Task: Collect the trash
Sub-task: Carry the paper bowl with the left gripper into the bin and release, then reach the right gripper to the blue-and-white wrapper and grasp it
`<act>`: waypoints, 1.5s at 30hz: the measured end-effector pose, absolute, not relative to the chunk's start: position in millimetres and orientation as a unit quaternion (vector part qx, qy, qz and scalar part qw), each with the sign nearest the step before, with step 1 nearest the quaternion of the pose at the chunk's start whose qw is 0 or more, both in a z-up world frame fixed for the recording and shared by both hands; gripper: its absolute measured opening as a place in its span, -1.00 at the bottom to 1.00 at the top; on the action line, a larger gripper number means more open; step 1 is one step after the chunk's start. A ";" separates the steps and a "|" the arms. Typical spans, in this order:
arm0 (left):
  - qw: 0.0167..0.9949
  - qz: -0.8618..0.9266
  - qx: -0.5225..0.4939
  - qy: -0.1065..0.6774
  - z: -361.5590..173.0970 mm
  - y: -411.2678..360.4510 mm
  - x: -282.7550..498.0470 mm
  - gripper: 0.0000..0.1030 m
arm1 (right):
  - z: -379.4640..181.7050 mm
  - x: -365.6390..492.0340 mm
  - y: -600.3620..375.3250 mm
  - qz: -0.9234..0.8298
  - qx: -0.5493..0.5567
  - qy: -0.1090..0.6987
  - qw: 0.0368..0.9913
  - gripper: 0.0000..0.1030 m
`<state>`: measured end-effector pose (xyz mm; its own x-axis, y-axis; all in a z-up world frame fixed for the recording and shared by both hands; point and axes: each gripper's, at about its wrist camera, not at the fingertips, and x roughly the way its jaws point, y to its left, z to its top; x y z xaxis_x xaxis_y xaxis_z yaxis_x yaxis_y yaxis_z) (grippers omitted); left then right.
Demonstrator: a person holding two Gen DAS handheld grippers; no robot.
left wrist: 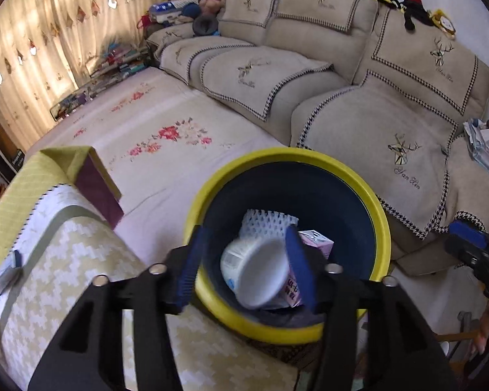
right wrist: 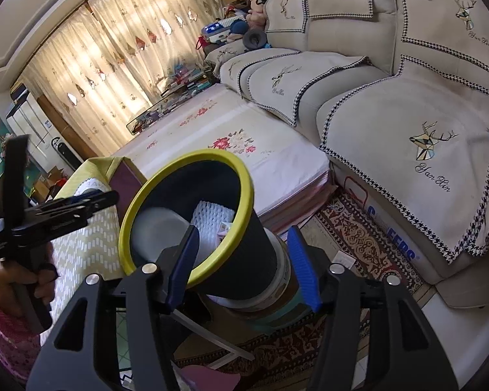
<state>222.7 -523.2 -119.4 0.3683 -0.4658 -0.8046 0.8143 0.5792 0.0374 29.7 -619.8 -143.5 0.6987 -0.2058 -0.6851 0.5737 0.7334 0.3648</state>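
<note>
A dark blue trash bin with a yellow rim [left wrist: 379, 224] stands beside the low table. Inside lie a white foam net [left wrist: 267, 224], a pink carton [left wrist: 321, 244] and a white plastic cup [left wrist: 257, 270]. My left gripper [left wrist: 247, 270] hovers over the bin mouth with its jaws open; the blurred cup sits between the fingers, apparently loose. In the right wrist view the bin [right wrist: 244, 260] leans between the open fingers of my right gripper [right wrist: 244, 267], which touch nothing I can see. The left gripper [right wrist: 65, 208] shows there at the left.
A beige sofa [left wrist: 358, 75] runs along the right. A low table with a floral cloth [left wrist: 166, 137] lies ahead, a yellow-patterned cover [left wrist: 75, 260] at the left. A patterned rug [right wrist: 358, 238] covers the floor. A pink paper scrap [right wrist: 208, 378] lies below the right gripper.
</note>
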 end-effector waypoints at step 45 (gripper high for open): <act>0.926 -0.125 -0.079 0.348 -111.7 10.9 288.5 0.63 | -136.8 437.0 -251.7 0.029 -0.106 0.416 0.902 0.20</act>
